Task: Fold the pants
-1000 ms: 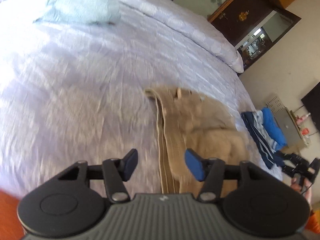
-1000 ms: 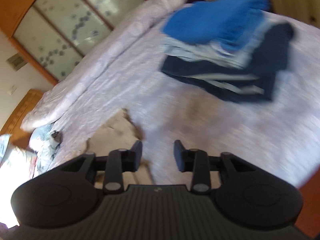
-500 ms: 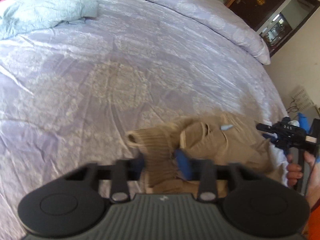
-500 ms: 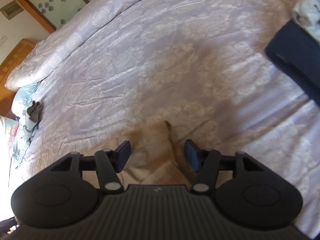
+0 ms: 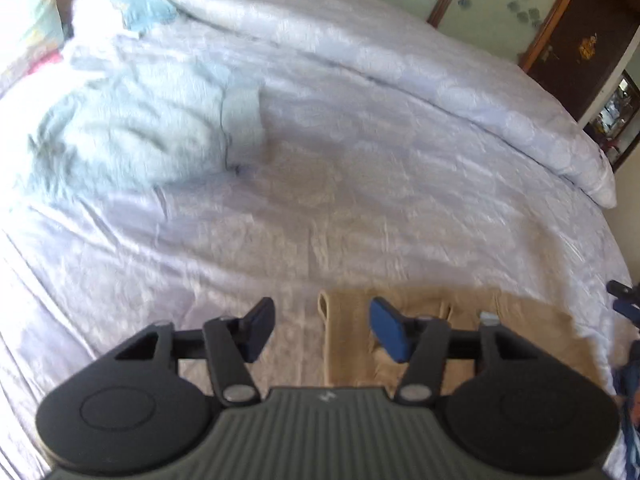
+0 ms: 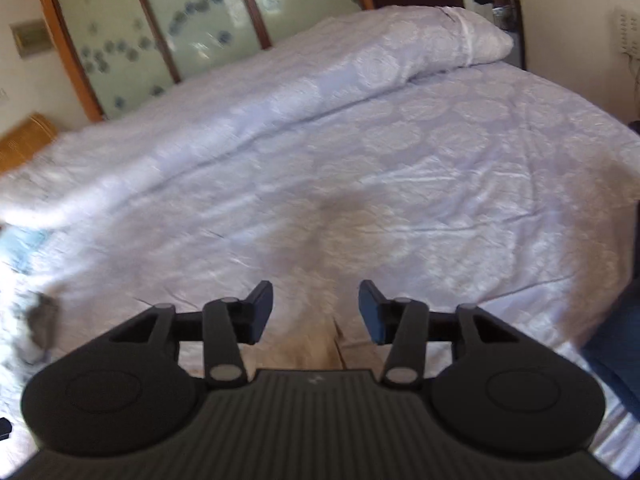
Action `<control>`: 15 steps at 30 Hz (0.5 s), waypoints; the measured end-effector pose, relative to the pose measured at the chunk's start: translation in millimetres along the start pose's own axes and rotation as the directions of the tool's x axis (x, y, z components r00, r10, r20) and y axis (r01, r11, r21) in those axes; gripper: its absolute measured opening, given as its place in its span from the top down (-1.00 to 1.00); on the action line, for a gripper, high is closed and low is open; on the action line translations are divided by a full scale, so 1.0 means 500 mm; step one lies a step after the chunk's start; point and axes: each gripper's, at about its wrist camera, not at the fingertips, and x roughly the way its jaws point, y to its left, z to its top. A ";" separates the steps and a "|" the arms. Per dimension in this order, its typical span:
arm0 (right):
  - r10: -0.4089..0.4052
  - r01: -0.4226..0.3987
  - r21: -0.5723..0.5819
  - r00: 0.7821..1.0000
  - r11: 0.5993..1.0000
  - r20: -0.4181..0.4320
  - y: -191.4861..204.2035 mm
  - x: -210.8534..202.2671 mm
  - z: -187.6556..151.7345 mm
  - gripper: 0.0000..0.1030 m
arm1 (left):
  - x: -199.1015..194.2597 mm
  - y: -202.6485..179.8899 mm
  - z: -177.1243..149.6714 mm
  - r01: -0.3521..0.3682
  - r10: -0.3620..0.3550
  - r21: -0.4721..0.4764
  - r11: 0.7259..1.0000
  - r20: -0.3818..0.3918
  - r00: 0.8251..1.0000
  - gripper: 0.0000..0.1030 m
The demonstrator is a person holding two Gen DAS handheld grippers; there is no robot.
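- Left gripper: jaws spread wide, nothing between the blue pads; poised just above the left edge of the pants, not touching them as far as can be told.
- Right gripper: jaws likewise spread, empty; hanging over the right end of the pants, with only a strip of tan cloth showing beneath.
- Pants: tan, lying flat on the bed at its near edge, directly under both grippers; top edge straight, left edge squared off, a belt loop showing at the upper left corner, a small pale tag near the upper right.
- Bed: lavender patterned cover, lightly creased; beyond the pants, bare out to the rolled duvet.
- Duvet: long roll across the far side of the bed, well apart from the pants.
- Pale blue garment: crumpled, far to the left of the pants, blurred.
- Dark blue clothing: just to the right of the pants, mostly cut off by the frame.
- Progress, as a judgement: pants released and reading as a compact rectangle, so folding looks done or nearly done. Number of layers and state of the near edge hidden behind the gripper bodies.
- Possibly left: a final smoothing, or moving the bundle beside the dark blue clothing; cannot tell which.
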 end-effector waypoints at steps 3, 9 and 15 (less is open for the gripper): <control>0.161 -0.159 0.064 0.987 0.985 -0.024 -0.049 -0.050 -0.039 0.04 | -0.053 0.037 -0.062 0.103 -0.103 -0.003 0.995 0.002 0.995 -0.20; 0.370 -0.355 0.119 0.919 0.927 -0.140 -0.107 -0.178 -0.183 0.03 | -0.137 0.068 -0.210 0.236 -0.234 0.038 0.971 -0.062 0.970 -0.37; 0.050 -0.032 0.085 0.973 0.996 -0.226 -0.184 -0.168 -0.254 0.82 | -0.144 0.093 -0.292 0.009 0.001 0.091 0.996 -0.103 0.995 -0.31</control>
